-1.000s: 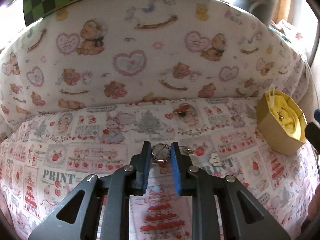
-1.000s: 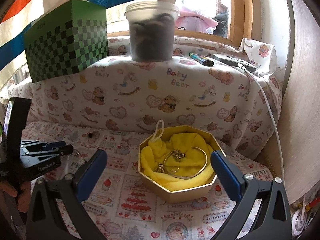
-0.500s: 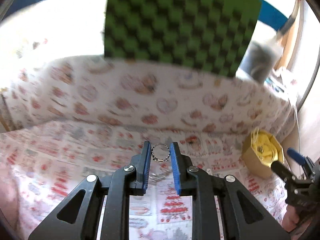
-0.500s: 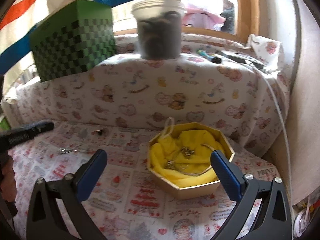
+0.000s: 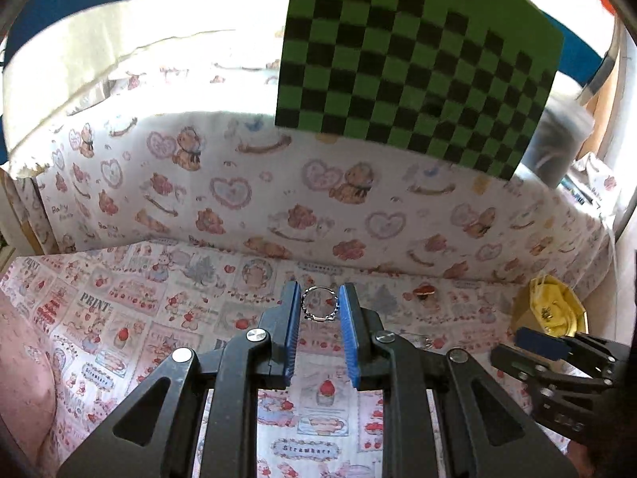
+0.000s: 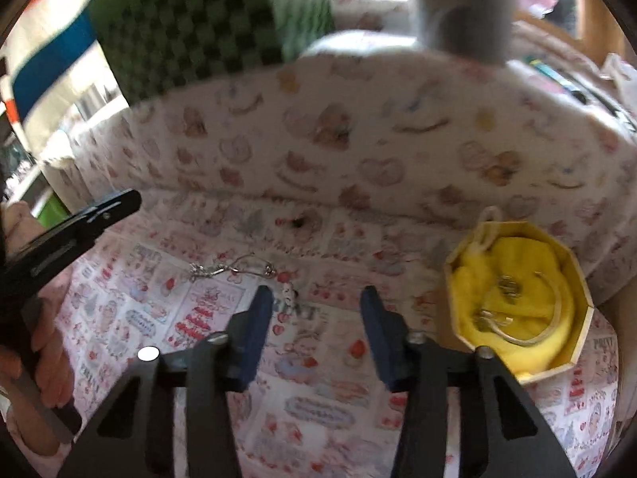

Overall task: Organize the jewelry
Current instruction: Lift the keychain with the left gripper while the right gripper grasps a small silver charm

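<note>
Ring [image 5: 319, 305] between left gripper [image 5: 318, 310] pads

A thin silver ring [image 5: 319, 310] with a beaded edge stands upright, pinched between the blue pads of the left gripper [image 5: 319, 310], lifted clear of the printed cloth. To the right sits an open octagonal gold box [image 6: 579, 279] lined with yellow fabric; a bangle [image 6: 553, 318] and smaller metal pieces lie inside it. A silver chain with a clasp [image 6: 231, 269] lies flat on the cloth left of the box, and a small white charm [image 6: 290, 292] rests just near of it.
</note>
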Demonstrator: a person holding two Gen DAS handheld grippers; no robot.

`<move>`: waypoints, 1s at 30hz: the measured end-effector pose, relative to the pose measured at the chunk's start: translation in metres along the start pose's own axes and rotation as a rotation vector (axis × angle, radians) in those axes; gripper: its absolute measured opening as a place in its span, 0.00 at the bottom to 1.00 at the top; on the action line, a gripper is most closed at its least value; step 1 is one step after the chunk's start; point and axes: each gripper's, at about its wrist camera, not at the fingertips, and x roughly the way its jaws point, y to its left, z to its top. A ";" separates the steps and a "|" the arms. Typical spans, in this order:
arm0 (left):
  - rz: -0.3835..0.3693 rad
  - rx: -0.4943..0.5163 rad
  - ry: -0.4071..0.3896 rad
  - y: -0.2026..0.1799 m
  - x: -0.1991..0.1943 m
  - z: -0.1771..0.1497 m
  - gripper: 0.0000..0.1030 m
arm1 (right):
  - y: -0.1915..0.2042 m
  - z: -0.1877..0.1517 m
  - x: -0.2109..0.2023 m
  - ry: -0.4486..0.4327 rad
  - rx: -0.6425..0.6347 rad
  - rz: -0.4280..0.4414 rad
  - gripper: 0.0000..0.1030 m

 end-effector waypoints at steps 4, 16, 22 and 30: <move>0.012 -0.014 0.020 0.004 0.008 -0.002 0.18 | 0.008 0.010 0.025 0.054 -0.008 -0.042 0.30; 0.009 -0.008 0.002 0.000 0.000 0.000 0.18 | 0.017 -0.003 0.035 0.034 -0.033 -0.044 0.07; 0.005 -0.012 -0.039 -0.006 -0.019 0.004 0.18 | -0.001 -0.032 -0.003 -0.050 -0.052 -0.046 0.06; 0.027 0.022 -0.173 -0.023 -0.057 0.006 0.18 | -0.041 -0.045 -0.070 -0.271 0.028 0.035 0.06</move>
